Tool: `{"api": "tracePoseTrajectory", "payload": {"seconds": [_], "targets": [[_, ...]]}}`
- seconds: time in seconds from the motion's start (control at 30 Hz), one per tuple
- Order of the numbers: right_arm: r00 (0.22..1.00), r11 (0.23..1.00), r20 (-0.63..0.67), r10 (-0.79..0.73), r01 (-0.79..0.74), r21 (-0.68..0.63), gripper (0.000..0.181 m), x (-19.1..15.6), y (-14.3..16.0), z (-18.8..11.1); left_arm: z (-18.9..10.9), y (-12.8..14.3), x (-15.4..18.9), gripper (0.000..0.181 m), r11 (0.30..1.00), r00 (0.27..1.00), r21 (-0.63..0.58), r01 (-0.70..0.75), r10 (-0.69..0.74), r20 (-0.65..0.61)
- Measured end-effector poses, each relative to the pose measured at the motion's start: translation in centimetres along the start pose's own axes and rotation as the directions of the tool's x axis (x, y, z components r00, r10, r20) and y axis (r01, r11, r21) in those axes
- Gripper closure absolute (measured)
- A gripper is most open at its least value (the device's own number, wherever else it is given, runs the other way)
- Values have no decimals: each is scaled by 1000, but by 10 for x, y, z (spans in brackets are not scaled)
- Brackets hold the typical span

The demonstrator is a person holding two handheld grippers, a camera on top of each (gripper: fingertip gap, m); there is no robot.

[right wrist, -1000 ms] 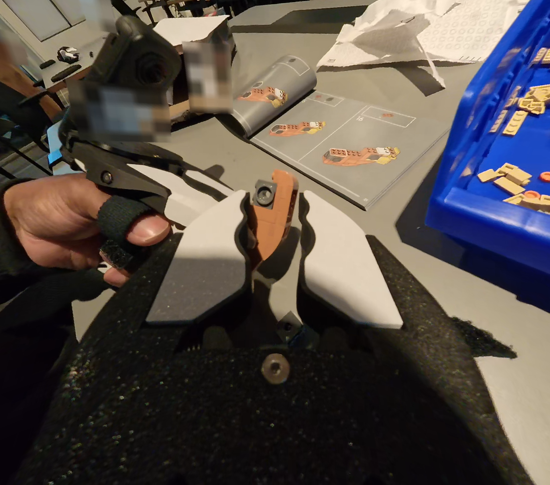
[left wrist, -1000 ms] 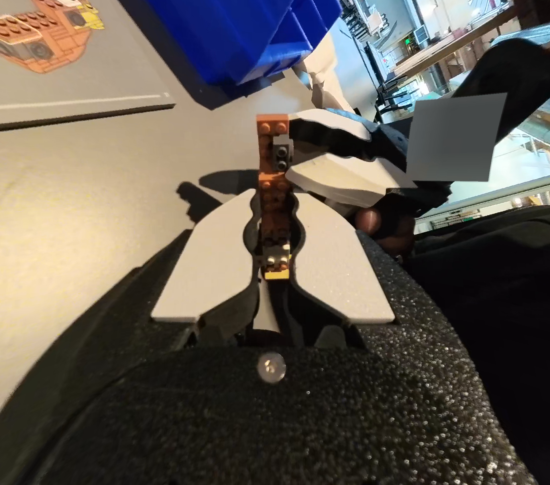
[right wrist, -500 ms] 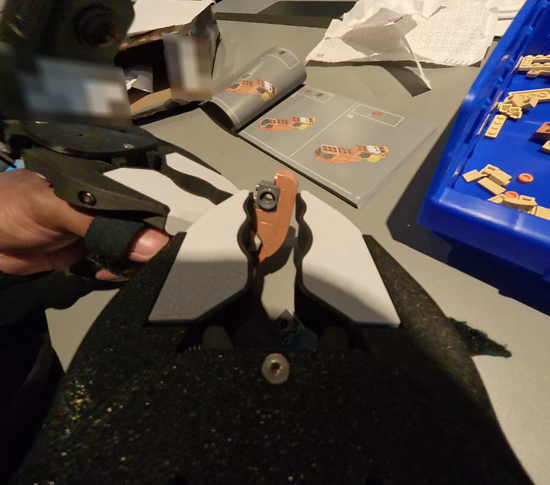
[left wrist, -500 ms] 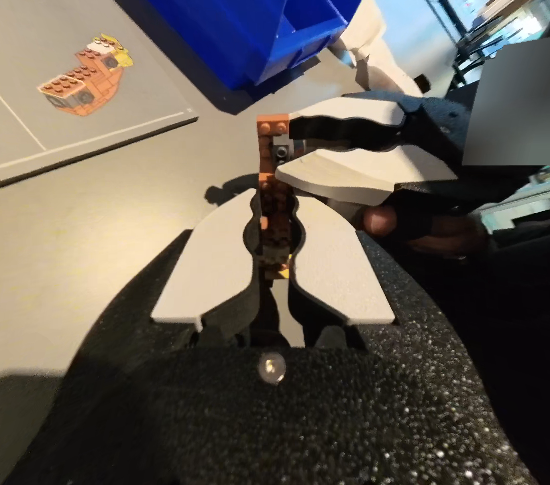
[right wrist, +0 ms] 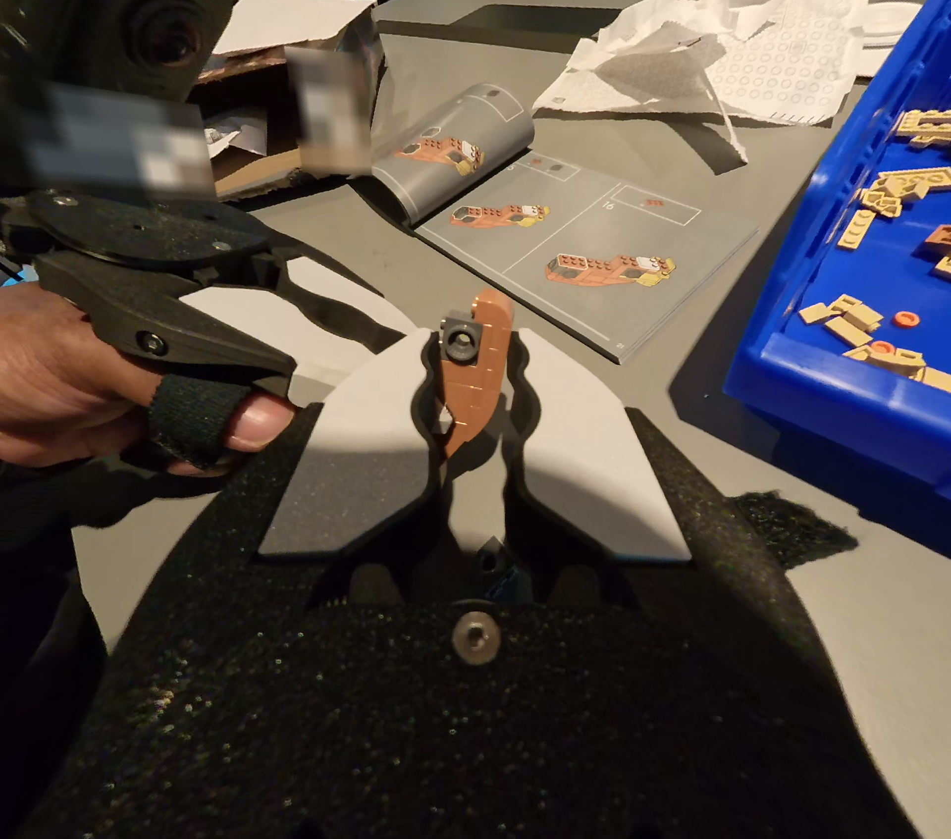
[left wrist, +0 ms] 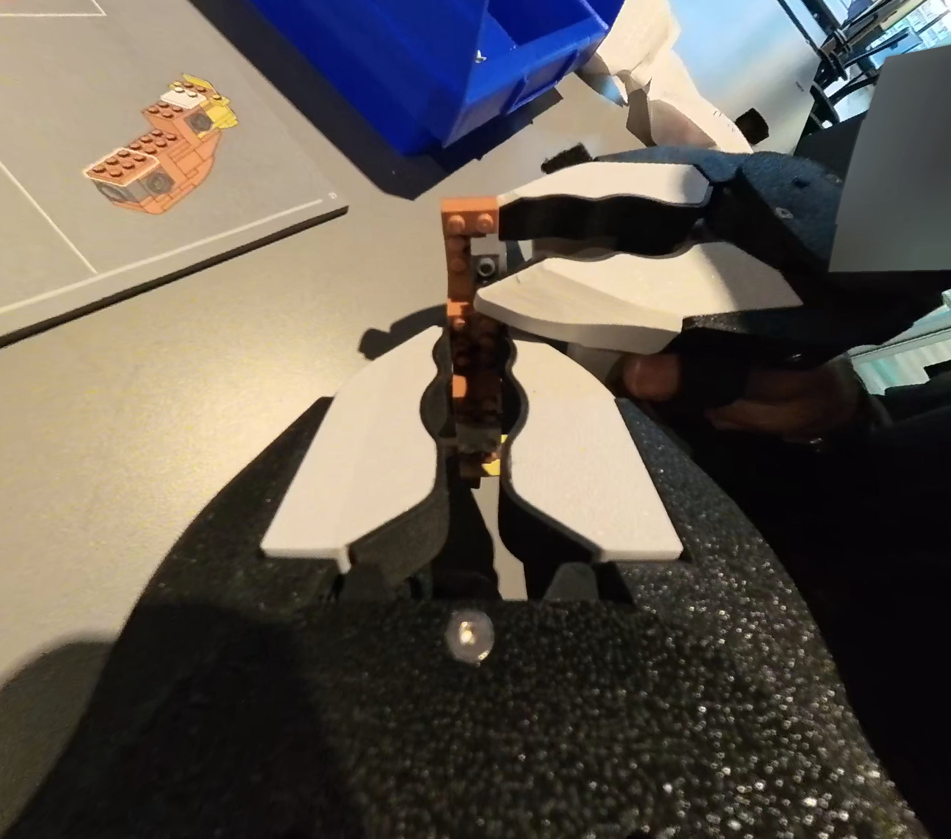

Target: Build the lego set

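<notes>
Brown lego build (left wrist: 465, 279) upright, endwise

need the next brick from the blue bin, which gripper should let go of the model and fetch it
Right, probably. The blue bin of tan pieces sits on the right gripper's side. The left gripper clamps the brown model lower down, so it can hold alone.

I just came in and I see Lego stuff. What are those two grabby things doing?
A person is building a small brown Lego model, holding it above the grey table. The left hand-held gripper is shut on its lower end. The right hand-held gripper comes in from the side around the upper end, where a dark grey piece sits. The open instruction booklet lies on the table, and loose tan pieces wait in the blue bin.
</notes>
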State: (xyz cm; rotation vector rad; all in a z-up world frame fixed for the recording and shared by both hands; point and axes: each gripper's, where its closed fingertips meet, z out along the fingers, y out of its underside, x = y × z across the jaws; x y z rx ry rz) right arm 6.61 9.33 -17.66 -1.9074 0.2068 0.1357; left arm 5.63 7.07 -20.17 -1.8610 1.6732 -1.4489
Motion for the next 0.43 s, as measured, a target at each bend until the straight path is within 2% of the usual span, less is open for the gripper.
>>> {"api": "tracePoseTrajectory", "payload": {"seconds": [0.43], "targets": [[1000, 1000, 2, -12, 12, -7, 157, 0, 1, 0, 0, 0, 0, 164, 1000, 1000, -5, -9, 9, -2]]}}
